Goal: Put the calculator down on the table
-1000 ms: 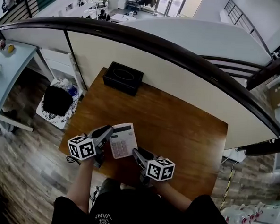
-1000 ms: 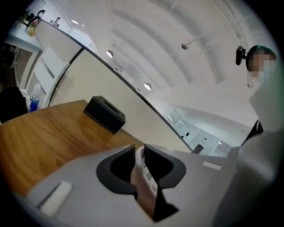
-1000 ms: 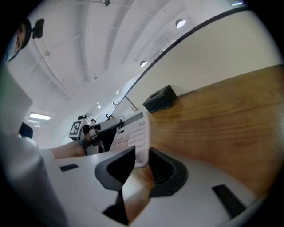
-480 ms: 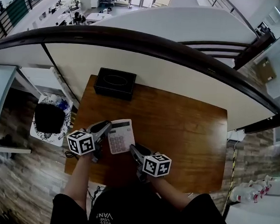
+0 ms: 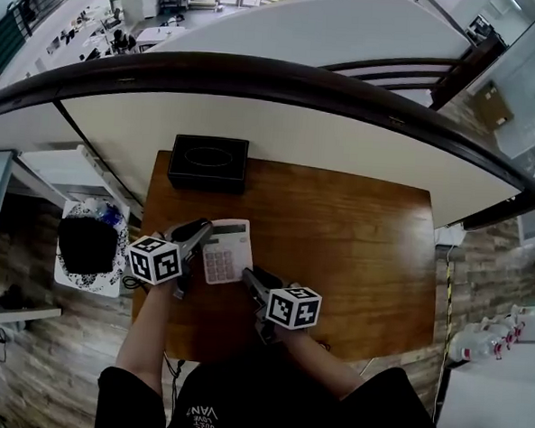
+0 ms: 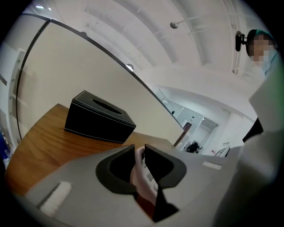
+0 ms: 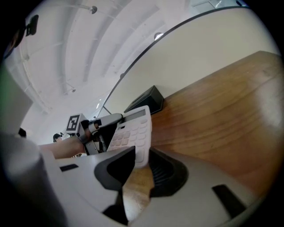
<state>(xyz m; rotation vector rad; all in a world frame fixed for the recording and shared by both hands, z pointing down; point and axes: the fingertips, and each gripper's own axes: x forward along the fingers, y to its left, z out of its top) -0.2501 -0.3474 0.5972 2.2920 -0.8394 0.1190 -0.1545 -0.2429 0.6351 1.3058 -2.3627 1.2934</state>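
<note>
The white calculator [image 5: 227, 251] hangs low over the brown wooden table [image 5: 338, 249], at its left part, held from two sides. My left gripper [image 5: 203, 230] has its jaws on the calculator's left edge [image 6: 141, 170]; the jaws are opening slightly with the edge still between the pads. My right gripper [image 5: 247, 278] is shut on the near corner of the calculator [image 7: 133, 131]. In the right gripper view the left gripper [image 7: 100, 126] shows at the calculator's far side. The underside of the calculator is hidden, so I cannot tell if it touches the wood.
A black tissue box [image 5: 207, 162] stands at the table's back left, also seen as the black tissue box [image 6: 98, 117] ahead of the left gripper. A curved partition wall [image 5: 300, 129] runs behind the table. A black bag on a white stand [image 5: 89, 243] sits left of the table.
Both grippers have carried the calculator away from me toward the black box and lower over the table. The grip on both sides looks the same.
</note>
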